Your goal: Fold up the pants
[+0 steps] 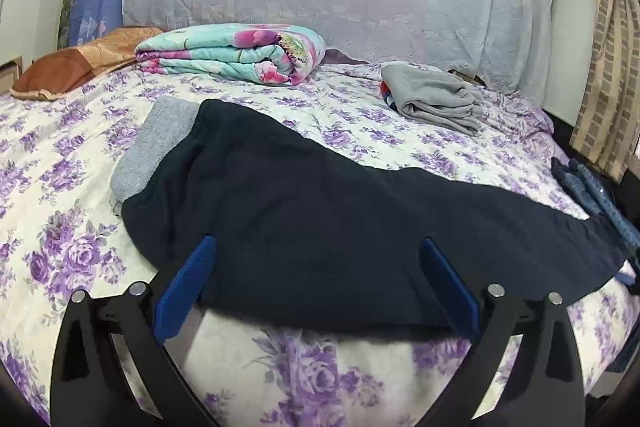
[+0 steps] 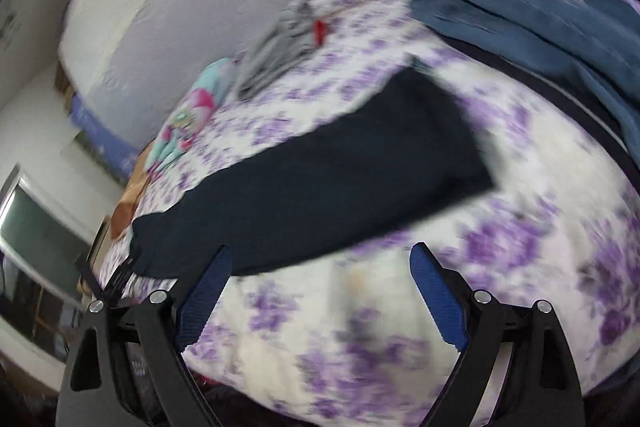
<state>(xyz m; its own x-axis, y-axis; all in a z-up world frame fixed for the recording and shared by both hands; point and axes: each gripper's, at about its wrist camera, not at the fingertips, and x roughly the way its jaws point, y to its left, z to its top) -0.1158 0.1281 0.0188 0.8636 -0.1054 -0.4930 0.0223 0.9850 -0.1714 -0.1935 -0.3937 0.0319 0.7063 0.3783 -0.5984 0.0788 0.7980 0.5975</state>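
Observation:
Dark navy pants (image 1: 320,211) lie flat across a bed with a purple floral sheet (image 1: 60,187), a grey waistband (image 1: 152,147) at their left end. My left gripper (image 1: 318,247) is open just above the pants' near edge, both blue fingers (image 1: 192,279) over the fabric. In the blurred right wrist view the same pants (image 2: 320,179) stretch from lower left to upper right. My right gripper (image 2: 320,255) is open over the sheet (image 2: 360,307) by the pants' near edge, gripping nothing.
A folded turquoise and pink quilt (image 1: 232,53) and a folded grey garment (image 1: 436,95) lie behind the pants. A brown pillow (image 1: 68,67) sits far left. Blue jeans (image 1: 592,195) lie at the bed's right edge, also large in the right wrist view as blue denim (image 2: 540,27).

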